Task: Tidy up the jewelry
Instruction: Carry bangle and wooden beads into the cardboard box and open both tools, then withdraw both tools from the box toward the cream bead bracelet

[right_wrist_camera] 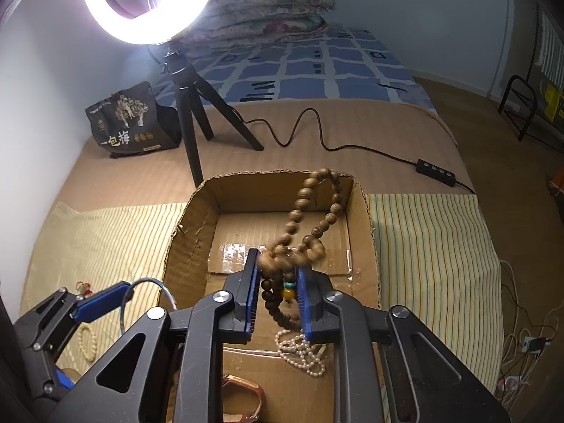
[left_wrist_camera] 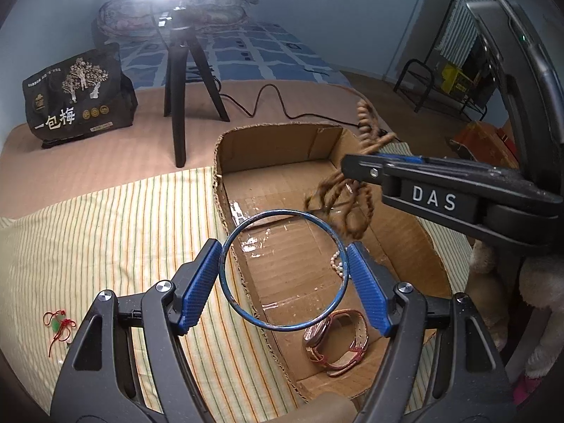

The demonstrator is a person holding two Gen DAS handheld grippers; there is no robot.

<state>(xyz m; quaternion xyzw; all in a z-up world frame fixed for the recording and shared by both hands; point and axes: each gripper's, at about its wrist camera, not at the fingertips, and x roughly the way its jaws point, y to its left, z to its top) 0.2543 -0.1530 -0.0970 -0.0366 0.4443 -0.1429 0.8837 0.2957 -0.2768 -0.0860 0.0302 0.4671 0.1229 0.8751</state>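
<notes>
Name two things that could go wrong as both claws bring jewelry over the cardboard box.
1. The thin blue metal bangle is pinched only at its rim by the left claw; it may pop out sideways.
2. The brown wooden bead string in the right claw dangles in blurred loops, so it could snag the open cardboard box wall or tangle with the white pearl strand below.

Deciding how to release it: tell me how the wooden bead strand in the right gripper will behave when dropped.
Probably floppy: the wooden bead strand loops and sags either side of the right gripper. Its blurred loops suggest swinging, so it may land off-target. Likely to pile loosely in the cardboard box, perhaps tangling with the pearl necklace.
</notes>
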